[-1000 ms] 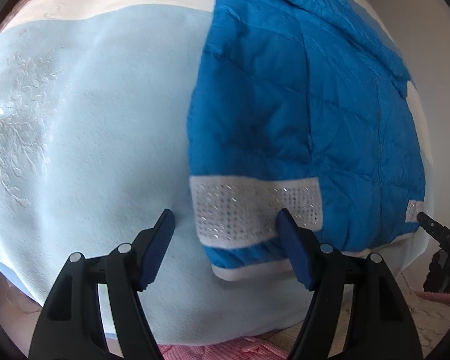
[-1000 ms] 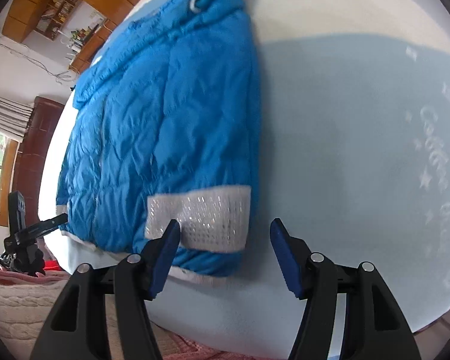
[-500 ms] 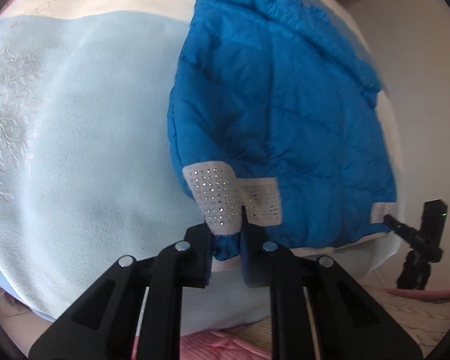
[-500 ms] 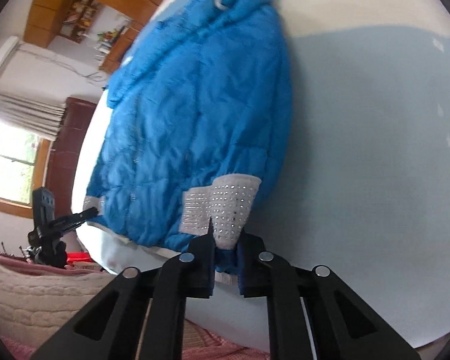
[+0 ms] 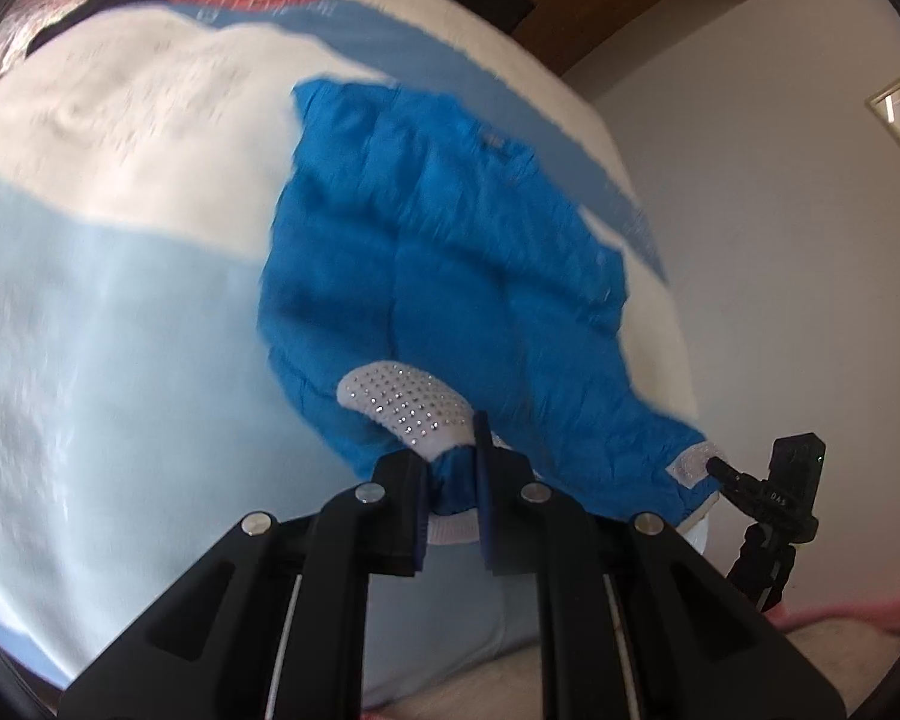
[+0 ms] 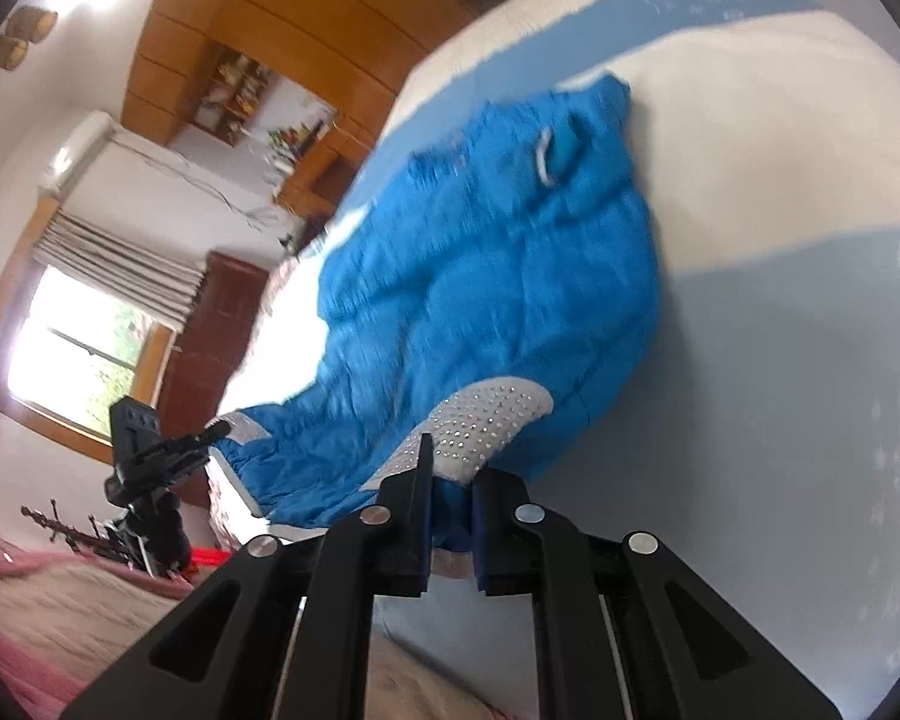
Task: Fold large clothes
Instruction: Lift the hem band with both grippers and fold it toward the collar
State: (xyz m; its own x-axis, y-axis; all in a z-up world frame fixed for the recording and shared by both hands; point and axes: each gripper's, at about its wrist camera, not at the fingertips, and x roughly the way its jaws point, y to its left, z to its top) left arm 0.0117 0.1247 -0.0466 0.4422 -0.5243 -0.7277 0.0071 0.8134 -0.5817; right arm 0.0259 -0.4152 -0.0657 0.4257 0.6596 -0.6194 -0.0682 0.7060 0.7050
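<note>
- Both tools, wide apart a second ago, now clamp the jacket [image 5: 450, 276] hem: left tool [image 5: 448, 480], right tool [image 6: 450, 501]
- Hem lifted; collar end rests on bed [image 5: 90, 312]
- Fold toward collar judged next

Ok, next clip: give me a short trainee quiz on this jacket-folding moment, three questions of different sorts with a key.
1. True or false: the left gripper is shut on the blue jacket.
2. Multiple choice: the right gripper pinches the jacket A) at the collar, B) at the bottom hem by a white studded band, C) at a sleeve cuff.
3. Fill in: the jacket's far end rests on a light blue and white ______.

Key: 1 true. 2 B. 3 bedspread.
</note>
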